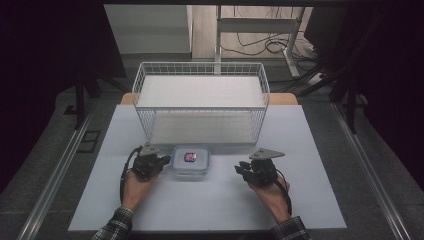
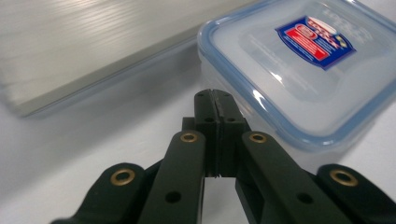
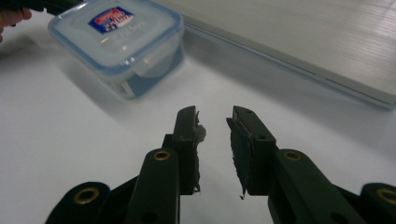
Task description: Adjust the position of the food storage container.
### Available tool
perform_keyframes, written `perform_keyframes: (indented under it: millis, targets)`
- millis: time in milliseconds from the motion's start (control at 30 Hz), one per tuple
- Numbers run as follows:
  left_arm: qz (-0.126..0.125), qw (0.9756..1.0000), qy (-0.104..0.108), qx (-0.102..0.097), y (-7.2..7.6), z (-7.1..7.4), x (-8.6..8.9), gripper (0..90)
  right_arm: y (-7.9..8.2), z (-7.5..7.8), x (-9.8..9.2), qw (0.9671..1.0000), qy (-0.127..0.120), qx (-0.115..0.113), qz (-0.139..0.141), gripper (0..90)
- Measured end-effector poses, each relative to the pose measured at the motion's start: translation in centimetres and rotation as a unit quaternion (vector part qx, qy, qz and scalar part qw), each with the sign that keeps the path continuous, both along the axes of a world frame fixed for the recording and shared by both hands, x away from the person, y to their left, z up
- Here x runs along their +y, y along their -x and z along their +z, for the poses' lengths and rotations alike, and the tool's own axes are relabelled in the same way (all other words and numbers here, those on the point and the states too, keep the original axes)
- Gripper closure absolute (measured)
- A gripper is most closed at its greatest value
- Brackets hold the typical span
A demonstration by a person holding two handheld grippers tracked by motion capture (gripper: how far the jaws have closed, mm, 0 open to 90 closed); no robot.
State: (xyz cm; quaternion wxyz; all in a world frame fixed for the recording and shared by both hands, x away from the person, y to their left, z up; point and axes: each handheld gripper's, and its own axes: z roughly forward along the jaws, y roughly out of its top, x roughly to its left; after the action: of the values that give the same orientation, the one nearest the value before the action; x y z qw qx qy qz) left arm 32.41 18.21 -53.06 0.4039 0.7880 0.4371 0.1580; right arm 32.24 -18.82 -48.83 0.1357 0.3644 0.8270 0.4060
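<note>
Nothing gripped yet. Left gripper clenched on nothing, tips just beside lidded plastic food container near table centre, before empty wire basket. Right gripper released, well apart. Grasping and moving all remaining.

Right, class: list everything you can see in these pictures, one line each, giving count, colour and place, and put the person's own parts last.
food container: one, clear with a blue-rimmed lid and a red and blue label, on the board in front of the basket, between the two grippers.
wire basket: one, white, at the far middle of the board, with a pale panel inside.
board: one, white, covering the table top.
cables: several, dark, on the floor beyond the table.
left gripper: one, black, jaws closed with nothing between them, right beside the container's left edge.
right gripper: one, black, jaws apart, to the container's right, clear of it.
hands: two, each holding a gripper, at the near edge.
sleeves: two, plaid, at the bottom edge.
</note>
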Motion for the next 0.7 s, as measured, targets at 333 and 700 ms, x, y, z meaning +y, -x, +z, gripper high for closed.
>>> perform_keyframes:
  millis: [333, 700]
  targets:
    - [-0.003, 0.9998, -0.013, -0.011, -0.9, 0.2, -1.0, 89.8, -2.1, -0.2, 1.9, 1.0000, 0.001, -0.005, 0.002, 84.0]
    - [-0.003, 1.0000, 0.009, -0.002, -3.9, -0.6, -0.7, 89.8, -5.7, -1.5, 5.3, 0.9998, 0.017, -0.004, -0.008, 88.8]
